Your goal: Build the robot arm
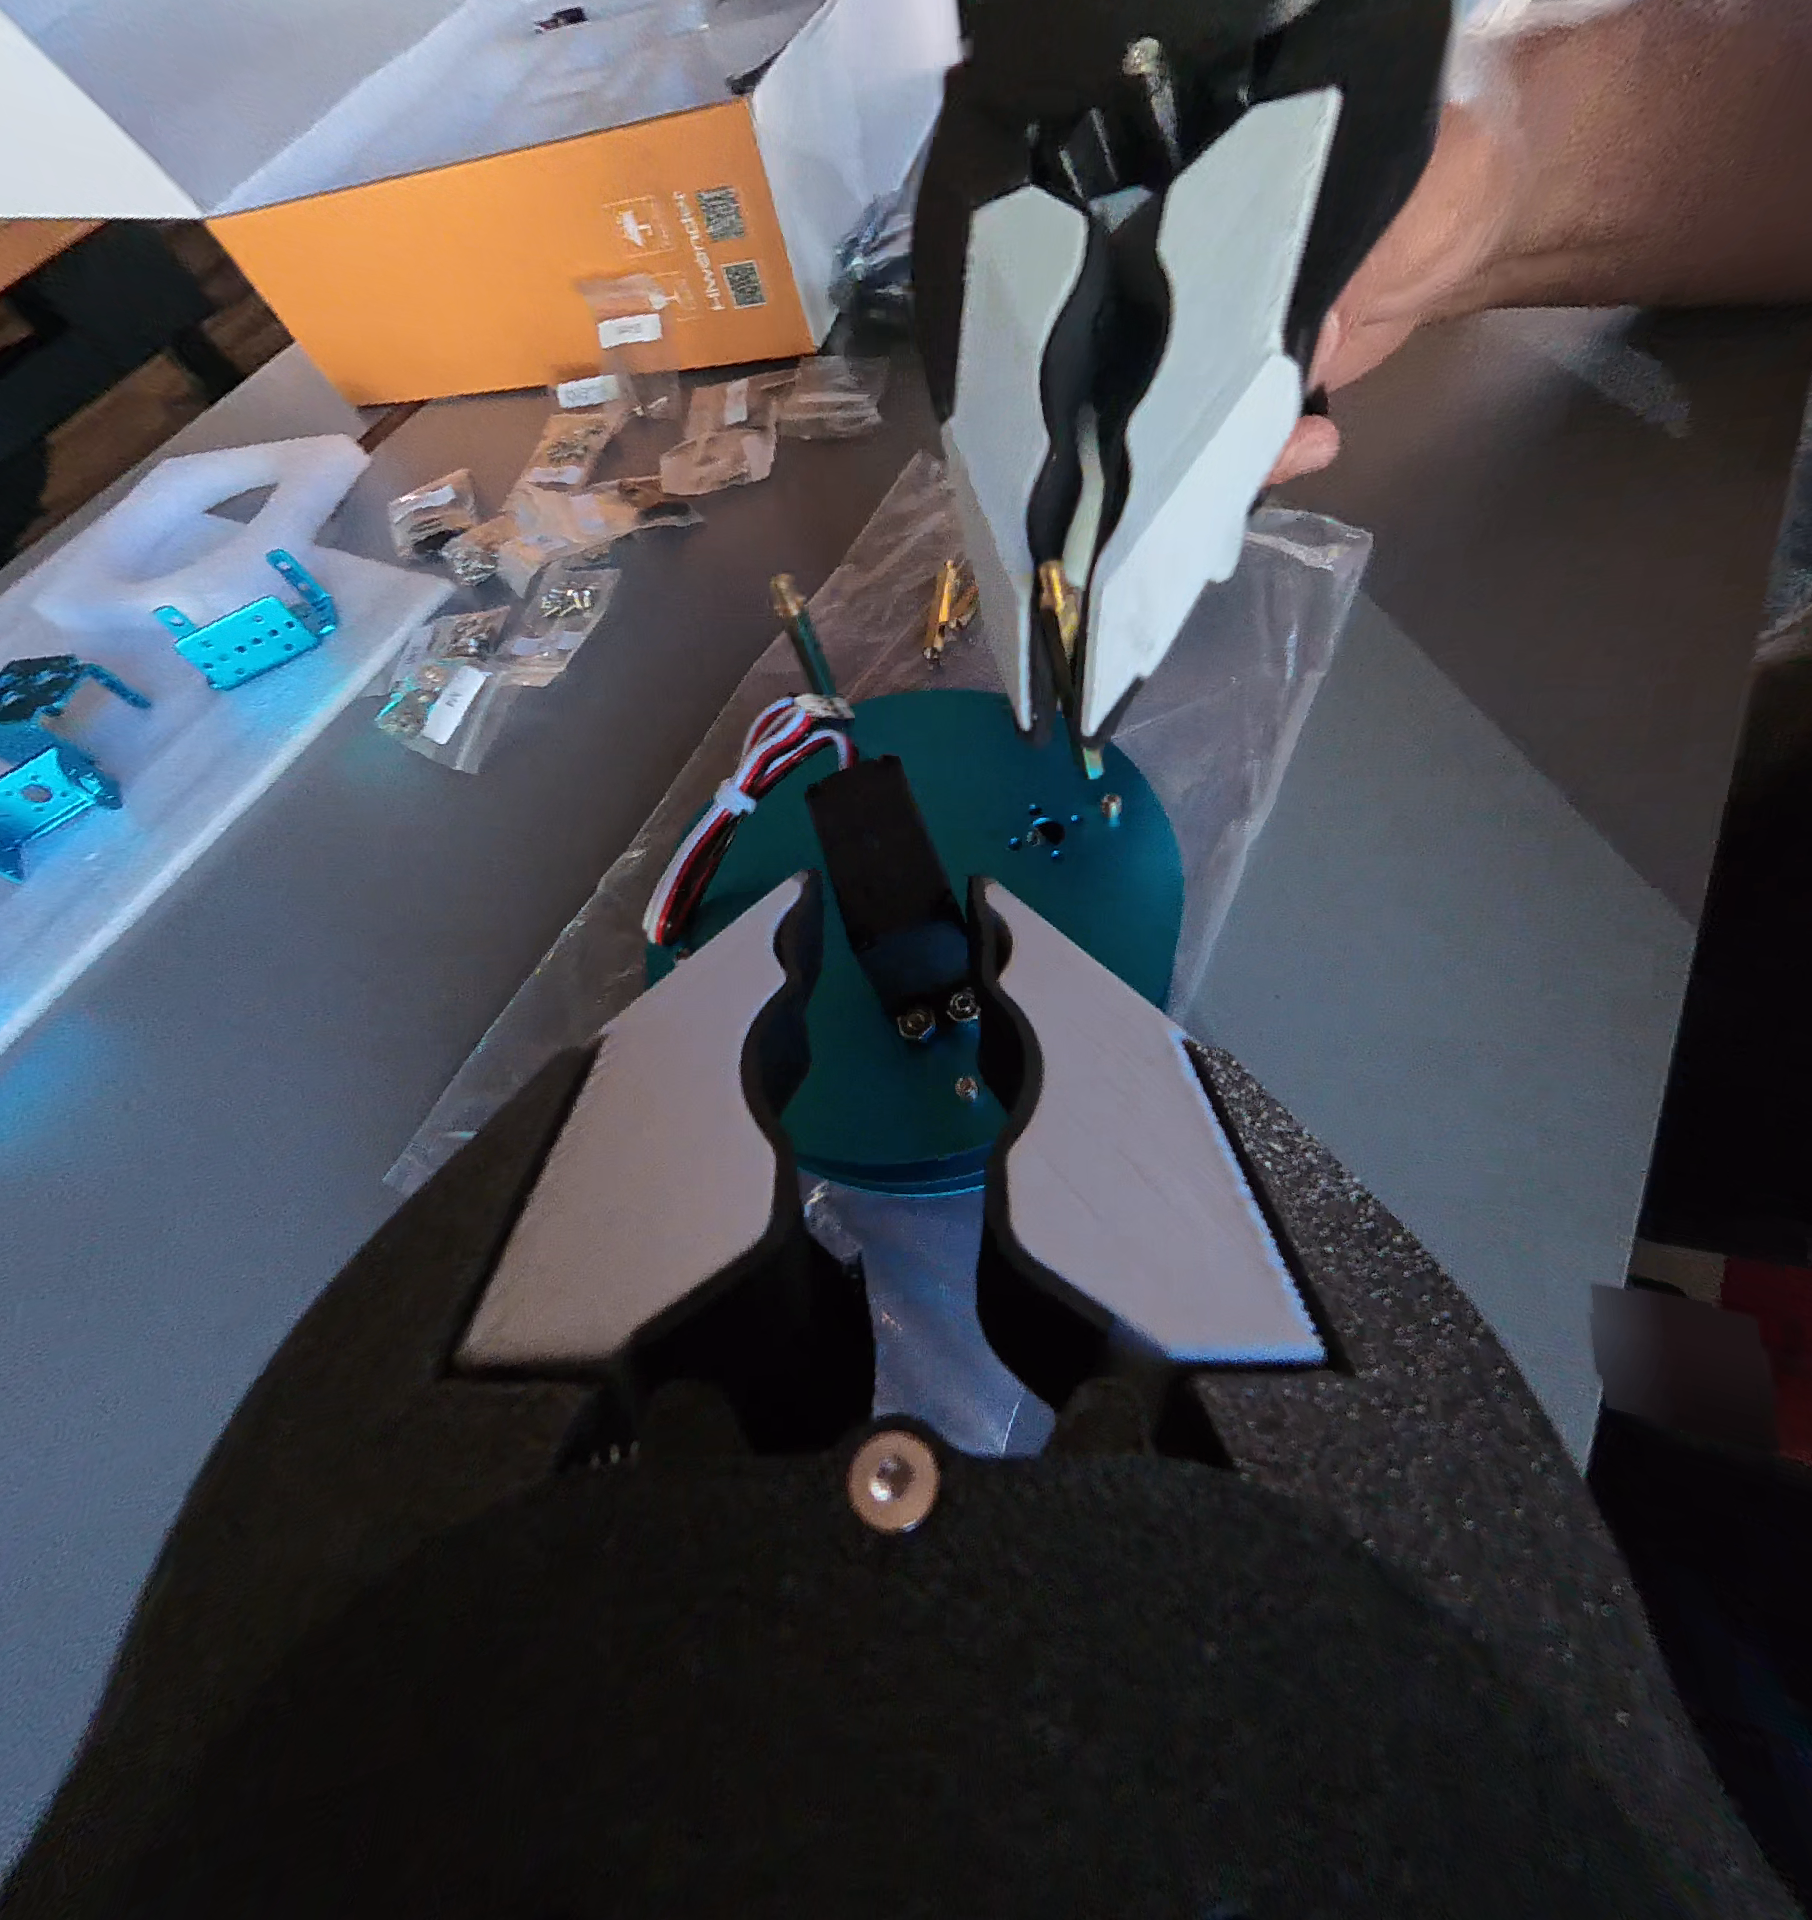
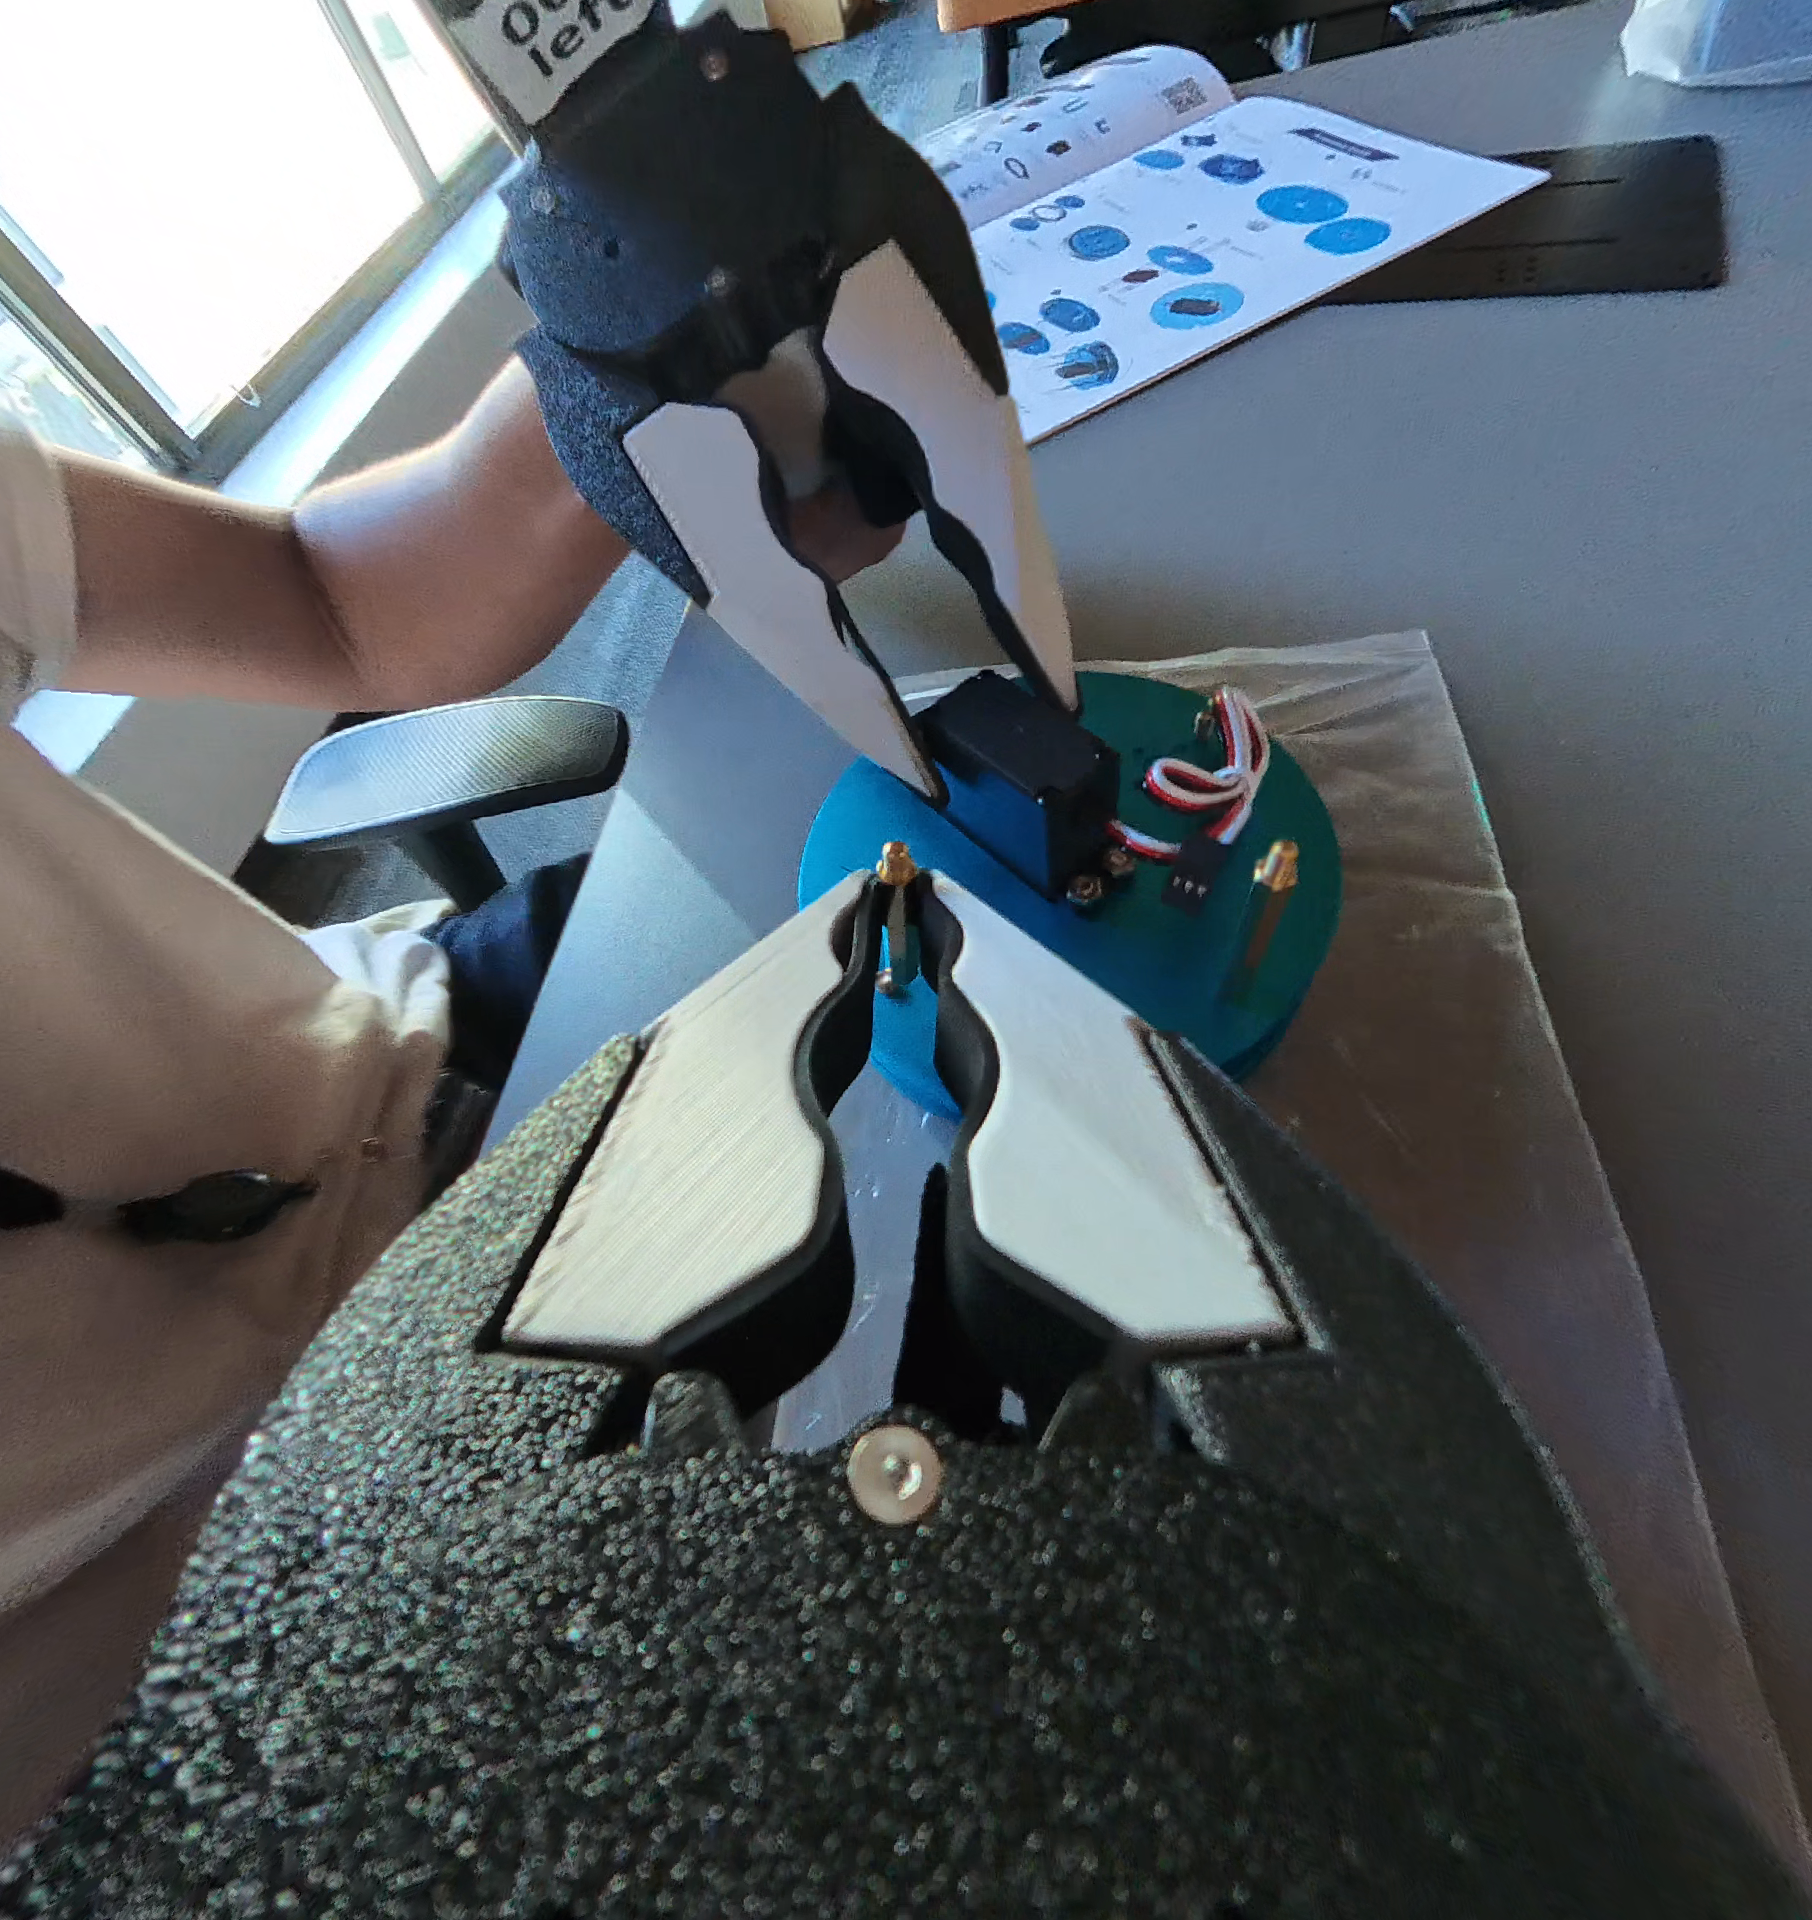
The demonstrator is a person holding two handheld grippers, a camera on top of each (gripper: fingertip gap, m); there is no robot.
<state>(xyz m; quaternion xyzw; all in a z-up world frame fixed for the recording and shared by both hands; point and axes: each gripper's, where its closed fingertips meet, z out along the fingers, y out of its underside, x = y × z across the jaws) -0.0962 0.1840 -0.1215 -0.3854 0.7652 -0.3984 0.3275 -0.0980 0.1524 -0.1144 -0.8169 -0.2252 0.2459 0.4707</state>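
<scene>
**Two tools at a blue round plate**

Left wrist view: the left tool (image 1: 886,899) has its fingers set on both sides of a black motor block (image 1: 886,883) and touching it, gripping the block where it sits on the blue round plate (image 1: 1120,883). Red, white and black wires (image 1: 736,810) leave the block toward 11 o'clock. At 1 o'clock the right tool (image 1: 1063,717) comes down from above, pinching a brass post (image 1: 1060,623) upright over the plate's far edge. The plate lies on a clear plastic bag (image 1: 1286,644) on the grey table (image 1: 258,935). Small bags of screws (image 1: 528,582) lie at 10 o'clock, an orange box (image 1: 486,270) behind them.

Right wrist view: the right tool (image 2: 900,896) is pressed onto the brass post (image 2: 897,862) at the plate's (image 2: 1172,997) near rim. At 12 o'clock the left tool (image 2: 995,748) straddles the motor block (image 2: 1027,779). A second brass post (image 2: 1271,883) stands at 2 o'clock. An open instruction booklet (image 2: 1193,229) lies beyond.
</scene>
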